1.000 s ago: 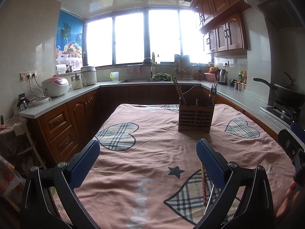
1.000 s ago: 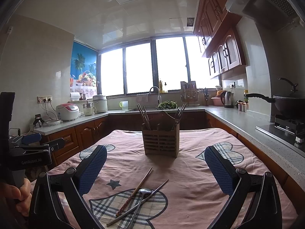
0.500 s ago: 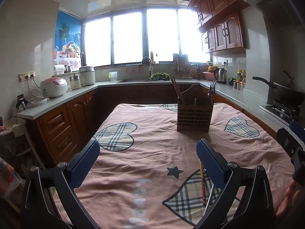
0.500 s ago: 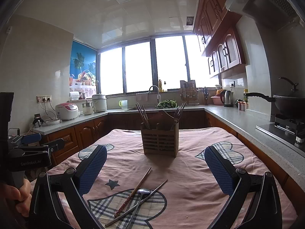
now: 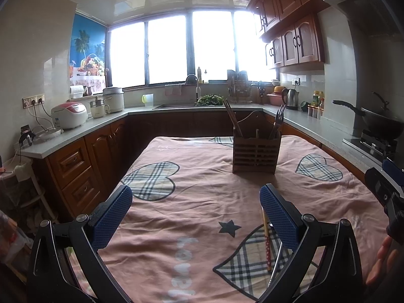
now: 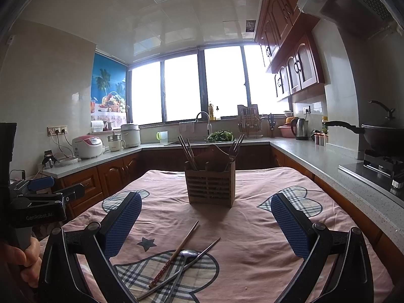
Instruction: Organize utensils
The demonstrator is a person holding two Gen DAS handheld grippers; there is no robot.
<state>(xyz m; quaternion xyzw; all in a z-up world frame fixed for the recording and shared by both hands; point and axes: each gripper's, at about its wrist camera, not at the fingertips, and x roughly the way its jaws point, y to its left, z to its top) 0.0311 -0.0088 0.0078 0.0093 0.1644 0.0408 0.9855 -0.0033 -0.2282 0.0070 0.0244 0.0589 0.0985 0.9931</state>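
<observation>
Loose utensils: wooden chopstick, metal chopstick and spoon, crossed in a pile on the pink-clothed bench, short of the slatted holder.

Right gripper, left gripper: jaws wide apart, empty.

Risk: overlapping pieces may lift together or slip; soft cloth may bunch into the pinch.

Writing: "GenRobot.AI" on left gripper body; partial cloth lettering, unread.

One wooden utensil holder stands on the cloth-covered counter. Three loose utensils lie before it: one red-handled chopstick, one metal chopstick, one spoon. Three plaid hearts and one dark star pattern the cloth.
</observation>
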